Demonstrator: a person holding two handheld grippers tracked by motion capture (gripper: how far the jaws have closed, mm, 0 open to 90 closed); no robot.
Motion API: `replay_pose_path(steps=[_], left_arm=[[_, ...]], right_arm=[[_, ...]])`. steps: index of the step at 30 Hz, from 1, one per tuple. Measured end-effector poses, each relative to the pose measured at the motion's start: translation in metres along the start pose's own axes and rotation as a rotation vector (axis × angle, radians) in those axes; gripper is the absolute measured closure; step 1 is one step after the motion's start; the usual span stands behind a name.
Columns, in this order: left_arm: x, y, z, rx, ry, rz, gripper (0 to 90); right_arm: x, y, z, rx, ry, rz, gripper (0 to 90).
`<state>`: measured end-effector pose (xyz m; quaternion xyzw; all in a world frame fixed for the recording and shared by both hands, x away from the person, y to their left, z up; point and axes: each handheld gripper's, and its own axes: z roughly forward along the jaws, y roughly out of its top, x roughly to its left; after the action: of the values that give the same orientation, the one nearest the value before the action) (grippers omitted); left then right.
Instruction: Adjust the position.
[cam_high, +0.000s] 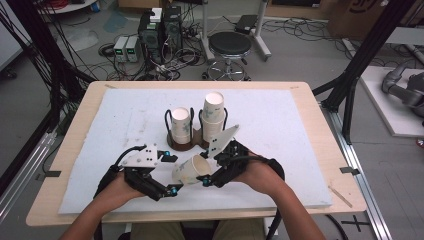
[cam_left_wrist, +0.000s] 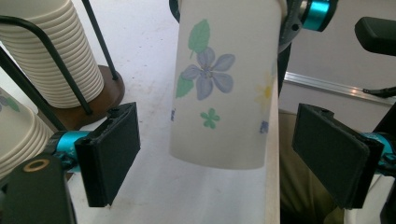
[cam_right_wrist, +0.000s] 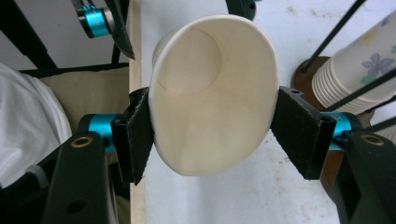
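- High view: a paper cup (cam_high: 190, 169) lies tilted on its side above the near part of the white foam mat (cam_high: 280, 150), its open mouth turned toward the right gripper (cam_high: 210, 176), whose claw pinches it near the rim; the left gripper (cam_high: 172, 172) sits just beside the cup's base; behind them a dark wooden holder (cam_high: 186, 144) with wire loops carries two stacks of cups (cam_high: 213, 120).
- Left gripper view: the cup (cam_left_wrist: 223, 84) hangs between the spread black pads (cam_left_wrist: 109, 149), apart from both; its wall is white, printed with a blue-violet flower, green leaves, a small green blossom and a faint yellow one.
- Right gripper view: the pads (cam_right_wrist: 135, 135) press the rim from both sides, squeezing the mouth of the cup (cam_right_wrist: 210, 93) into an oval; the inside is plain cream-white, with the round bottom visible.
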<state>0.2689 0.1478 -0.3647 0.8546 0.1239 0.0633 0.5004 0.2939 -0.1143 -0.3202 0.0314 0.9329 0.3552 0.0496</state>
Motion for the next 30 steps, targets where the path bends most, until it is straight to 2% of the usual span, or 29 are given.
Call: replay_pose_path(steps=[4,7,14,15,22,27,30], left_arm=[[0.000,0.002,0.002,0.021,-0.009,0.005,15.4],[0.001,0.003,0.004,0.050,-0.016,0.020,15.7],[0.000,0.004,0.010,0.075,-0.041,0.023,18.1],[0.000,0.004,0.011,0.082,-0.045,0.025,18.9],[-0.001,0.003,0.017,0.134,-0.096,0.020,24.2],[-0.001,0.003,0.022,0.160,-0.123,0.025,27.9],[-0.002,0.002,0.025,0.173,-0.145,0.034,35.3]], right_arm=[[0.000,0.006,0.001,0.024,0.005,-0.021,33.4],[0.001,0.012,0.002,0.067,0.006,-0.044,33.4],[0.004,0.028,0.010,0.149,0.015,-0.106,33.1],[0.005,0.029,0.011,0.164,0.019,-0.097,33.1],[0.009,0.036,0.020,0.221,0.056,-0.125,33.1],[0.011,0.037,0.025,0.243,0.074,-0.131,32.8],[0.013,0.038,0.028,0.251,0.074,-0.135,32.7]])
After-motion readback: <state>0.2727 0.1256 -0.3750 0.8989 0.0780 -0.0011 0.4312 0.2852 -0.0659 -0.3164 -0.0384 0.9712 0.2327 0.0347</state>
